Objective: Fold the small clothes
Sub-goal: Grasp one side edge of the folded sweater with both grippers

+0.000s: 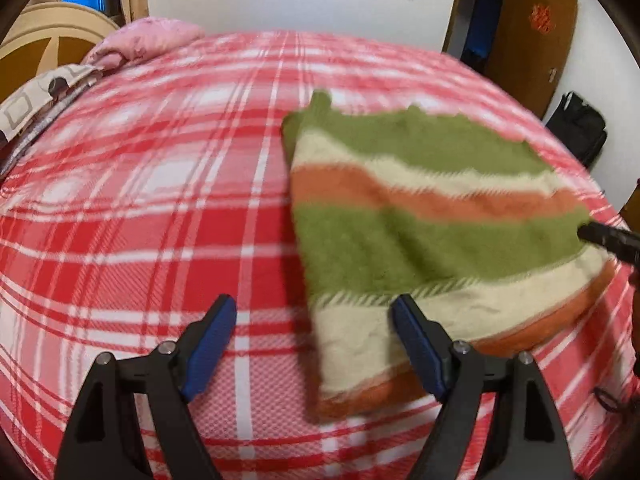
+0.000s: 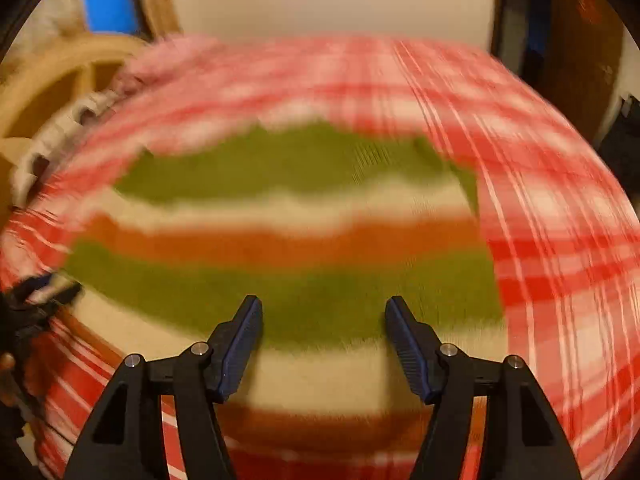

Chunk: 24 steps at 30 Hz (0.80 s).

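In the left wrist view, a pink pillow [image 1: 148, 38] lies at the far left edge of the bed, beside a wooden headboard [image 1: 44, 36]. The red-and-white plaid bedspread [image 1: 160, 208] covers the whole surface. The left gripper [image 1: 314, 322] hangs above it with its two blue-padded fingers [image 1: 212, 344] spread wide and nothing between them. Its left finger is over bare plaid; its right finger overlaps the near left part of the folded, fuzzy cloth with green, cream and orange stripes [image 1: 420, 240]. Whether that finger touches the cloth cannot be told. The cloth lies flat on the bedspread, right of centre, its left edge running between the two fingers. At the cloth's far right edge, the dark tip of the right gripper [image 1: 608, 236] meets the green stripe. A brown wooden door [image 1: 532, 36] stands beyond.

The right wrist view is heavily blurred. There the striped cloth [image 2: 288, 280] fills the middle, lying directly ahead of and under the right gripper [image 2: 323, 320], whose fingers are also parted and empty. Plaid bedspread [image 2: 560, 240] shows to the right.
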### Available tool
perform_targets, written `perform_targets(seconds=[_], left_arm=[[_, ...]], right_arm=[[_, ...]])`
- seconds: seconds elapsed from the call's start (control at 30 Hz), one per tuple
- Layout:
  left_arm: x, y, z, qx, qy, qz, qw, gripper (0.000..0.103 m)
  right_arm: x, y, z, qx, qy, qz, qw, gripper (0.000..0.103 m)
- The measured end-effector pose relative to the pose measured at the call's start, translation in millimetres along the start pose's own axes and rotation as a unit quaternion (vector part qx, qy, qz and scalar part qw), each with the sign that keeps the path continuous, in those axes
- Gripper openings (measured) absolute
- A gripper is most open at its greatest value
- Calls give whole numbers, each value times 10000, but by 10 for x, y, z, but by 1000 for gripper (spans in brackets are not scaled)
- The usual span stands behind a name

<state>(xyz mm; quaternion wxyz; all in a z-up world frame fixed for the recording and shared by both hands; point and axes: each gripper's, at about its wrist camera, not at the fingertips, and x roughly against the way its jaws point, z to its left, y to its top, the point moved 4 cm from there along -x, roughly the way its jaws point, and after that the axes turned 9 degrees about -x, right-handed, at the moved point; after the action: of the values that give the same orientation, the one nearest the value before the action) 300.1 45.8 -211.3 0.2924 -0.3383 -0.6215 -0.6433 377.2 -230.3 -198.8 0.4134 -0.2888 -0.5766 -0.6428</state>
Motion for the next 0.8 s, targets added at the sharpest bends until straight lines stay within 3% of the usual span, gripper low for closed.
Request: perform_targets(seconds=[0.07,0.17,0.23,0.5,0.63,0.8], left_arm=[[27,-2,10,-35,23,-65,10000,86],[84,9,65,3,-3,-34,10000,86],[144,-4,164,96,59,-111,9999,86],[261,-86,781,544,349,-73,9979,89],[310,-106,1022,727,426,-114,9964,89],[266,-118,1194,949,308,-100,9950,89]], right_arm=[[-33,-67,-94,-181,83,-115,9997,65],[59,-48,-36,-98,-115,-174,9997,65],[169,-30,98,-60,66,-293,9995,65],[342,-414,1331,1339,665,-459,9877,65],[352,-738,2018,2387,675,-676,9664,65],[281,-952,2516,2919,705,-740,9510,65]])
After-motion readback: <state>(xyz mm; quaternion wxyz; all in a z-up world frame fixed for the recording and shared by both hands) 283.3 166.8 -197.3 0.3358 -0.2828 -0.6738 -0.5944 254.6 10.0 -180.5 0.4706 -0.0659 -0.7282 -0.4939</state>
